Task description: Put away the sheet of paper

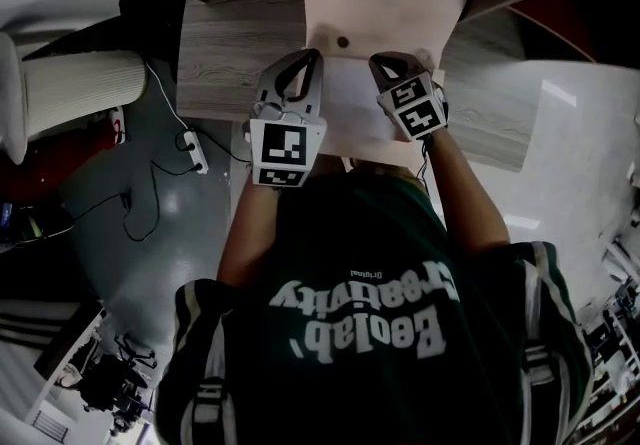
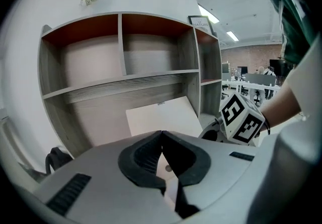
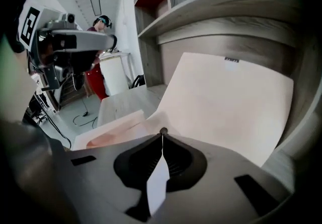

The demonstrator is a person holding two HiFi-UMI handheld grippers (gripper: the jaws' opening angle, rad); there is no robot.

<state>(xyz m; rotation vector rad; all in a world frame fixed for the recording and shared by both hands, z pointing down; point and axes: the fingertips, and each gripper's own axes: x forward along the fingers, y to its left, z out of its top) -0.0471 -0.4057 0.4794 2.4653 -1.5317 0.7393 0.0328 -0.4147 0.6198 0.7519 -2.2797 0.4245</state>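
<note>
Paper sheet (image 1: 352,103), white and rectangular, leaned into lower compartment of grey wood-grain shelf unit (image 2: 126,81). My left gripper (image 1: 312,55) and right gripper (image 1: 385,61) both clamped its near edge, likely to keep it flat for sliding in.

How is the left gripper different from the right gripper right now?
The left gripper pinches the sheet of paper near its left side; the right gripper pinches it near its right side. In the head view, the left gripper's marker cube sits straight, while the right gripper's marker cube is turned at a slant. Both have jaws shut on the paper.
</note>
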